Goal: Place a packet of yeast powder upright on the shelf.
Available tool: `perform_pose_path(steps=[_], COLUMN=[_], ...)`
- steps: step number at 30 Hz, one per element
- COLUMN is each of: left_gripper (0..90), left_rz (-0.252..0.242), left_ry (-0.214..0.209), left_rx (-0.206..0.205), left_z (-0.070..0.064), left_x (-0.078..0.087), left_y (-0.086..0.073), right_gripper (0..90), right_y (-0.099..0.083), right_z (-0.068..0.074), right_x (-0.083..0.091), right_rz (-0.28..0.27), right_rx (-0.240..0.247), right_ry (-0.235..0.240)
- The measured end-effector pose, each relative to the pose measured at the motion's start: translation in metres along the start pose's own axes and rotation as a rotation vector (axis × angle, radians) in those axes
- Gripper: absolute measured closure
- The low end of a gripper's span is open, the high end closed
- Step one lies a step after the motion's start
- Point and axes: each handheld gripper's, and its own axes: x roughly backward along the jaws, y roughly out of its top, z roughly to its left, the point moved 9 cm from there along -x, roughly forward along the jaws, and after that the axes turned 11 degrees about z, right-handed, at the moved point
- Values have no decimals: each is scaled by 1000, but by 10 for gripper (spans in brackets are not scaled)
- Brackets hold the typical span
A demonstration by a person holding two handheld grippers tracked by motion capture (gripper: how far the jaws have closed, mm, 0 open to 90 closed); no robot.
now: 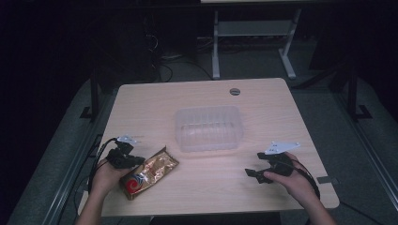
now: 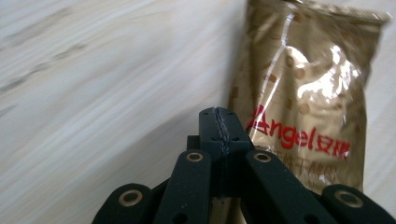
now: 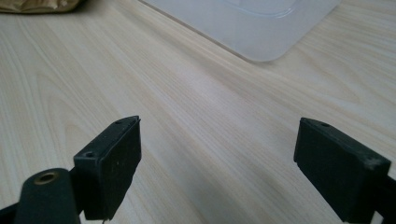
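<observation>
The crinkly gold foil snack packet with red lettering lies flat on the pale wood tabletop, near its front left. It looks light, soft and slippery; a crimped end seam seems the safest hold. The left tool is closed on nothing beside it; the right tool gapes wide, holding nothing.

Table: container at centre. Snack packet lies flat at near left, apart from container. Left gripper at packet's left edge. Right gripper at near right, over bare tabletop, container ahead.
</observation>
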Motion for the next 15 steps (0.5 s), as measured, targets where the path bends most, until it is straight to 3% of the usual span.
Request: perform_pose_path(steps=[5,8,12,15], left_gripper=[896,895,896,895], left_rz=[19,20,-20,-44], left_ry=[-53,-55,-27,0], left_rx=[-72,-104,-96,-64], left_z=[-23,-30,-29,-27], left_x=[-6,-6,9,23], left_y=[5,8,7,-5], right_gripper=[145,145,145,145], right_y=[0,0,-1,-1], right_z=[0,0,-1,0], right_x=[0,0,1,1], right_rz=[4,3,-2,-6], right_rx=[2,1,-4,-11], right_ry=[-2,-2,-2,2])
